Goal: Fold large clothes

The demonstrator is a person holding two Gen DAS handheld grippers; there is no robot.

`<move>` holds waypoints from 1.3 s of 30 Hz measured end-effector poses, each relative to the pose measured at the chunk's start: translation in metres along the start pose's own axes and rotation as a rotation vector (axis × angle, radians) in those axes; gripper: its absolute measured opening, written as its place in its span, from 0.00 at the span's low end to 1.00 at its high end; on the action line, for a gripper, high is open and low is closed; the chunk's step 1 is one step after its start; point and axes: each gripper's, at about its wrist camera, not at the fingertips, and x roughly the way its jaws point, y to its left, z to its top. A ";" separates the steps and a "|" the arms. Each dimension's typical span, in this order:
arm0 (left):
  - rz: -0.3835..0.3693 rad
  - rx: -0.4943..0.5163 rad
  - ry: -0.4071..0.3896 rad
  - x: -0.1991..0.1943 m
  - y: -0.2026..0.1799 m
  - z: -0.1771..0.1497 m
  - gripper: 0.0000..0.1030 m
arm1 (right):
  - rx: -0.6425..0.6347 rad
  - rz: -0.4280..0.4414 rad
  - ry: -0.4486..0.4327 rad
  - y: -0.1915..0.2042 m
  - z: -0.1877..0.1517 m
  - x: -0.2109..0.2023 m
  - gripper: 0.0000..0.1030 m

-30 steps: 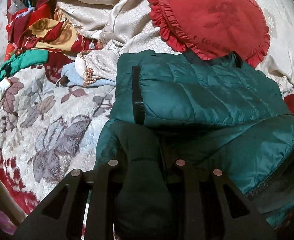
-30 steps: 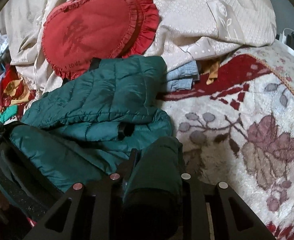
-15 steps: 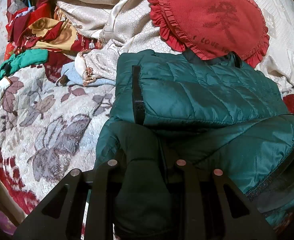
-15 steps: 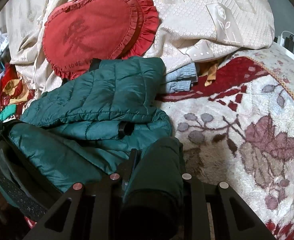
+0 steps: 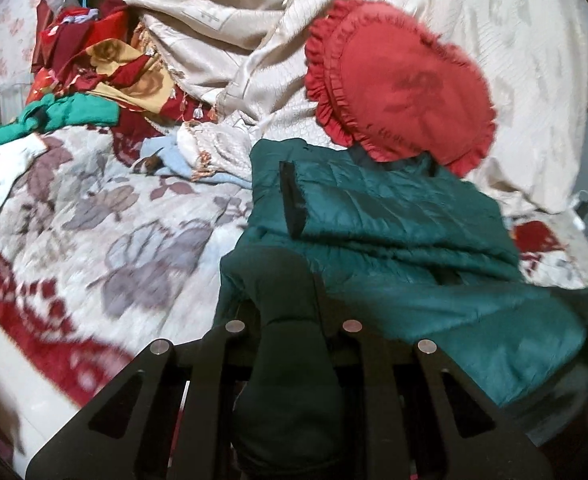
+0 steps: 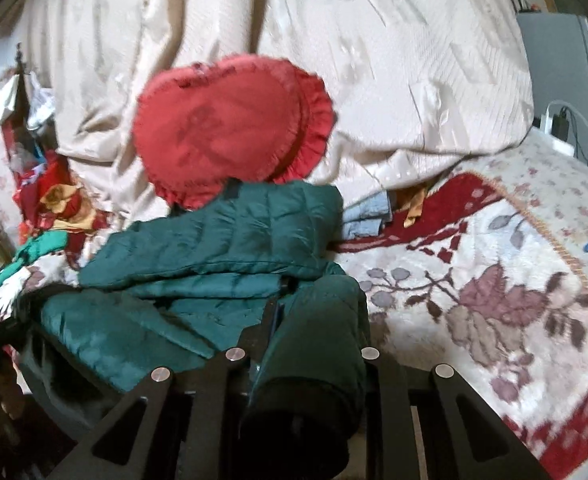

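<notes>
A dark green quilted puffer jacket (image 5: 394, 216) lies partly folded on a floral blanket (image 5: 93, 220); it also shows in the right wrist view (image 6: 245, 240). My left gripper (image 5: 289, 312) is shut on the jacket's near left edge, a bunch of fabric wedged between its fingers. My right gripper (image 6: 314, 328) is shut on the jacket's near right edge in the same way. The near hem is lifted off the bed between the two grippers. The fingertips are hidden by fabric.
A red heart-shaped frilled cushion (image 5: 402, 92) leans on a cream bedspread (image 5: 233, 32) behind the jacket. Red and yellow clothes (image 5: 105, 68), a green garment and a white glove (image 5: 5, 168) lie at the left. Folded blue cloth (image 6: 368, 216) sits right of the jacket. Chargers (image 6: 554, 124) are far right.
Both grippers have pulled back and risen with the jacket's near hem; the view now takes in more of the bedspread and cushion, with motion blur.
</notes>
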 end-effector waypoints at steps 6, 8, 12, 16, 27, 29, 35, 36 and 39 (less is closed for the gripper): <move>-0.082 0.056 0.025 -0.061 0.014 -0.043 0.13 | -0.021 0.070 -0.018 0.005 -0.024 -0.054 0.17; -0.093 0.060 0.038 -0.074 0.015 -0.055 0.13 | -0.018 0.090 -0.024 0.007 -0.034 -0.070 0.16; -0.103 0.038 0.017 -0.096 0.018 -0.066 0.12 | -0.041 0.112 -0.044 0.017 -0.050 -0.100 0.15; -0.128 0.008 -0.008 -0.116 0.026 -0.070 0.12 | -0.048 0.136 -0.069 0.021 -0.057 -0.127 0.14; -0.211 -0.141 -0.097 -0.129 0.034 -0.038 0.12 | 0.005 0.164 -0.120 0.010 -0.030 -0.131 0.14; -0.212 -0.169 -0.098 -0.116 0.029 -0.017 0.12 | 0.019 0.167 -0.123 0.008 -0.015 -0.117 0.14; -0.218 -0.356 -0.100 -0.072 0.025 0.048 0.13 | 0.093 0.128 -0.144 0.004 0.044 -0.058 0.14; -0.220 -0.397 -0.093 -0.062 0.025 0.060 0.14 | 0.111 0.119 -0.142 0.002 0.054 -0.047 0.14; -0.203 -0.476 -0.077 -0.032 0.024 0.091 0.14 | 0.162 0.100 -0.120 -0.006 0.082 -0.008 0.14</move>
